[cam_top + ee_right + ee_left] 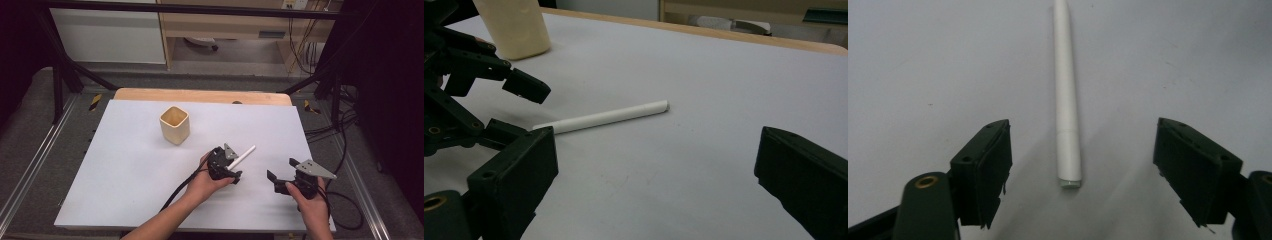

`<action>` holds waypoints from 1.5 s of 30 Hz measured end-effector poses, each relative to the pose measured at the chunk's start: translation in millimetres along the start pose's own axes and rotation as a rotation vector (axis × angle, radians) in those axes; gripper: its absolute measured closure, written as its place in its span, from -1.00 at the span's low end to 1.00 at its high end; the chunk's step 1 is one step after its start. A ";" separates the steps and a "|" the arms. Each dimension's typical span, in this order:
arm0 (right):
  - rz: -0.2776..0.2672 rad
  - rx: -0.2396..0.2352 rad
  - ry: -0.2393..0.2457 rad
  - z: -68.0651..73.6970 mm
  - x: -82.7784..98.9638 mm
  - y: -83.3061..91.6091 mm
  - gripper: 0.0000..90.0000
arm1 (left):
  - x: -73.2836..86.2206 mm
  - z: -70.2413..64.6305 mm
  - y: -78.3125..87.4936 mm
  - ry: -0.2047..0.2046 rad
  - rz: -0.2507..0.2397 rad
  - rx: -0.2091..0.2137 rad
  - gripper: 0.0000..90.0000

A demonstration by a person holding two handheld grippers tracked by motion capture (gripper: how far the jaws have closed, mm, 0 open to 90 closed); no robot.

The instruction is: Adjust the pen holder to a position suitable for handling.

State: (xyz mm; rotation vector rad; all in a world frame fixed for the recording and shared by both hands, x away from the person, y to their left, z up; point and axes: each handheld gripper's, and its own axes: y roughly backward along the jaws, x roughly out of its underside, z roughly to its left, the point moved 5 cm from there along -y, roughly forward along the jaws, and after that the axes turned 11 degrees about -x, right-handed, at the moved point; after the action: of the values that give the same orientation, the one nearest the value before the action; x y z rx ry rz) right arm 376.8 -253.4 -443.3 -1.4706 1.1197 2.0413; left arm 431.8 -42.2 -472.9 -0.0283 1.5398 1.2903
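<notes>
White sheeting (125, 165) is covering the table, with a strip of wooden edge (200, 95) showing at the far side. Nearest the person, the right gripper (282, 169) is hovering at the near right, its jaws spread wide and holding nothing. Just to its left, the left gripper (235, 167) is reaching over the near end of a white stick (244, 156), which is lying flat on the sheet right of centre and pointing far-right. In the left gripper view the stick (1067, 100) is lying between the spread jaws, with clear gaps on both sides and no pad touching it. Farther off, left of centre, a cream square cup (175, 125) is standing upright, well apart from the stick.
</notes>
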 end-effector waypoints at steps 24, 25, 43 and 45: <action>0.000 -0.001 -0.003 -1.5 0.1 1.1 -0.91 | 0.4 -5.6 -14.8 0.007 0.037 0.039 0.01; 0.000 -0.001 -0.001 -1.7 0.2 1.1 -0.91 | 0.5 -5.9 -15.1 0.006 0.040 0.040 0.03; 0.005 -0.003 -0.007 -1.8 0.7 1.0 -0.91 | -3.3 3.3 -23.0 0.016 0.009 0.013 0.42; 0.005 -0.003 -0.007 -2.2 0.8 1.1 -0.91 | -3.7 3.3 -23.5 0.013 0.008 0.013 0.43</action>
State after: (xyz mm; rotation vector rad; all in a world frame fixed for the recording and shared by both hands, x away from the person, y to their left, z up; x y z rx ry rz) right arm 377.0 -255.9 -443.9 -1.4621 1.1195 2.0506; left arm 449.7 -51.6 -486.0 -0.0224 1.5604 1.2891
